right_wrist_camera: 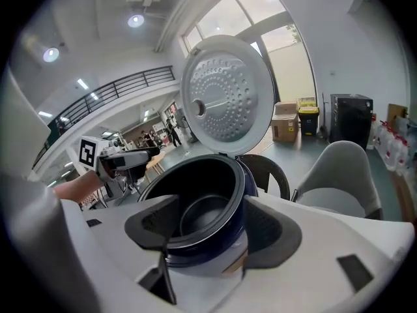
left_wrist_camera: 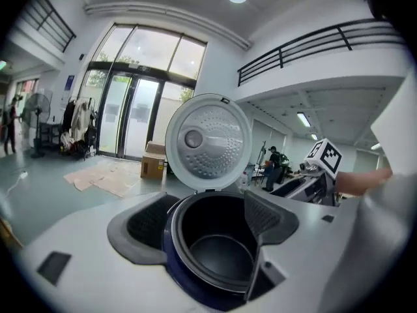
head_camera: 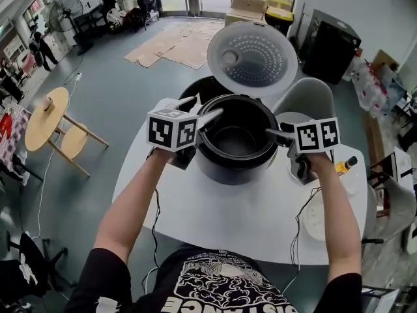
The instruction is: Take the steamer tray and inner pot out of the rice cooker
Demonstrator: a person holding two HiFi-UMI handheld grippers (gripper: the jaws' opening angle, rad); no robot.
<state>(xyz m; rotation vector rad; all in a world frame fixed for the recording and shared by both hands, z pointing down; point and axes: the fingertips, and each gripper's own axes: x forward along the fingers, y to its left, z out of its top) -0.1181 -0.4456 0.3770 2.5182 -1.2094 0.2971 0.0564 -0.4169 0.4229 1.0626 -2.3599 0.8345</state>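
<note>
The rice cooker (head_camera: 234, 165) stands in the middle of the white tabletop (head_camera: 228, 217), and its lid (head_camera: 254, 54) is up and leans away from the person. The dark inner pot (head_camera: 236, 139) sits inside the cooker, and nothing lies in it as far as the head view shows. The left hand-held gripper (head_camera: 208, 107) is at the left side of the cooker, at the height of the rim. In the left gripper view its jaws are spread wide, with the cooker's rim and the open pot (left_wrist_camera: 218, 253) seen between them, and the pads do not press on anything. The right hand-held gripper (head_camera: 277, 131) is at the right side of the cooker, just beside the rim. Its jaws are also spread wide in the right gripper view, with the cooker body (right_wrist_camera: 208, 250) between them and no grip on it. A grey chair (head_camera: 306, 96) stands behind the tabletop.
</note>
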